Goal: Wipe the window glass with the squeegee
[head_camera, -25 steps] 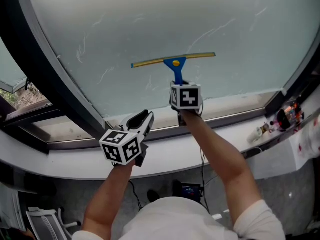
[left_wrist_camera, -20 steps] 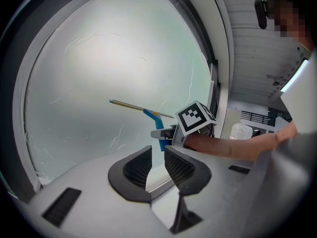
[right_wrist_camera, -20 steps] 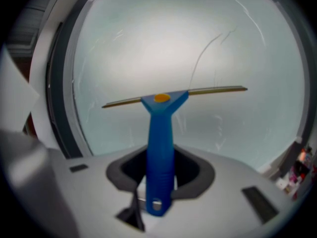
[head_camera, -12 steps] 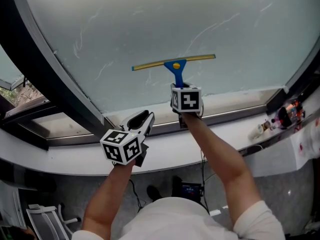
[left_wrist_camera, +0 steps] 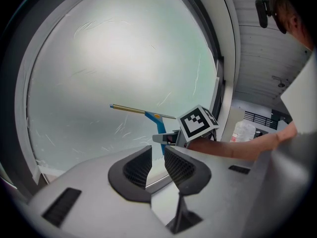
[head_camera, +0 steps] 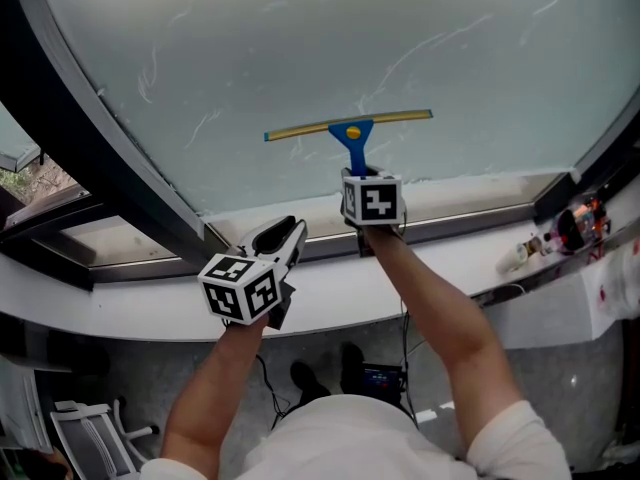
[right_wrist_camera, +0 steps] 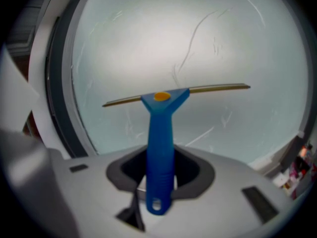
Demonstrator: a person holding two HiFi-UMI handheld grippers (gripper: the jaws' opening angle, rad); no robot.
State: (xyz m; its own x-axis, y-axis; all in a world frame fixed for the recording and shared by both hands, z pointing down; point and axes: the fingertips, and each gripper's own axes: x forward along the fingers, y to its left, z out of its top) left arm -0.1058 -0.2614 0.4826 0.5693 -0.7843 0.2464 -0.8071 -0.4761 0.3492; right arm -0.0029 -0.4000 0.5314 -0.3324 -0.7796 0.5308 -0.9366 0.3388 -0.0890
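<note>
Slid a touch lower on the pane since a second ago, closer to the white window sill (head_camera: 470, 193), with hardly any shift on the left side. Now pinching the blue plastic squeegee with the thin yellow-edged blade (head_camera: 350, 128) by its handle in the right hand-held gripper (head_camera: 359, 173), clamped from both sides partway along the grip and leaving the hanging hole at the handle's end poking out behind. Reaches straight ahead and upward from that hand-held gripper, handle in line with the forearm, blade lying crosswise at its far end. Runs nearly level along its long axis, right tip a little higher than the left in the head view. Appears pressed flat against the pale frosted window glass (head_camera: 300, 48), low on the pane and not far above the sill. Judging by that, calls for a pull across the blade's length, down toward the sill, rather than along it. Shows a bright orange-yellow spot (right_wrist_camera: 161, 96) where the flared blue neck meets the blade, and white streaks and scratches scattered over the glass around it. Holding nothing in the left hand-held gripper (head_camera: 288, 234): parted by a narrow gap, hanging lower and off to the left beside the dark window frame (head_camera: 110, 138), well apart from the squeegee and clearly the farther of the two
</note>
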